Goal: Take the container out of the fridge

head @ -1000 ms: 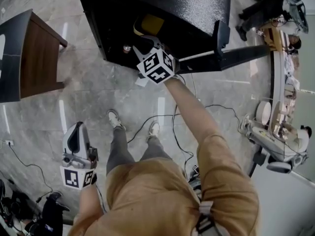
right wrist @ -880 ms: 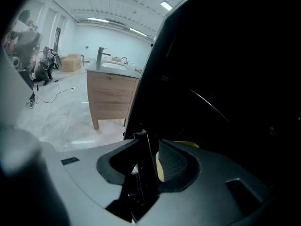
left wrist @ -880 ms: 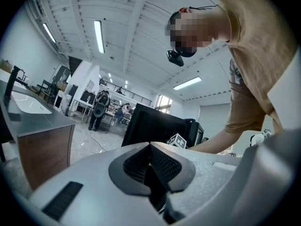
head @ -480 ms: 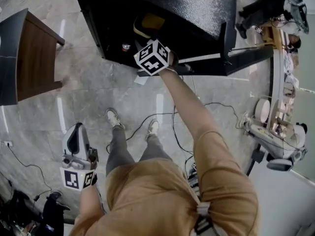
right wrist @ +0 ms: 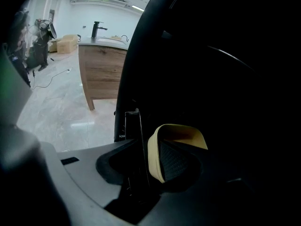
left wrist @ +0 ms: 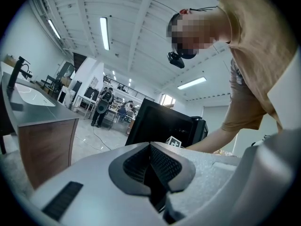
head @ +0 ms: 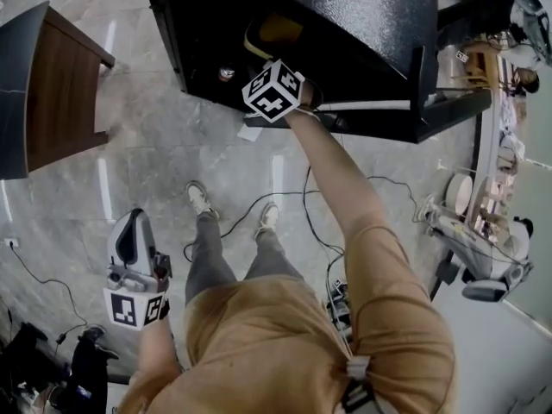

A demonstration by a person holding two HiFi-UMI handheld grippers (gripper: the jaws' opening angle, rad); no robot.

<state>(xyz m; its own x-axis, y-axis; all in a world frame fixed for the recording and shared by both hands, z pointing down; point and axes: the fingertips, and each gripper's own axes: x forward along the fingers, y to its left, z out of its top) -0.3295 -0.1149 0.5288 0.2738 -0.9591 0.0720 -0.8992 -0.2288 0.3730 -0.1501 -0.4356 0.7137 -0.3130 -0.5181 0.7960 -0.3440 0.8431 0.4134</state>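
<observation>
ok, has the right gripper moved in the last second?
Yes. In the head view the right gripper has pushed deeper into the fridge, closer to the yellow container. Its open jaws straddle the container's wall.

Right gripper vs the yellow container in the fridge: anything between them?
Nothing. In the right gripper view the right gripper straddles the yellow container's near wall: one pad inside it, the other jaw outside, jaws apart.

Lab-type hall: ceiling strip lights point(left wrist: 104, 32), loose floor cables point(head: 304, 198), freestanding counter point(right wrist: 104, 72) with faucet point(right wrist: 97, 29), equipment-laden benches point(head: 493, 198).
</observation>
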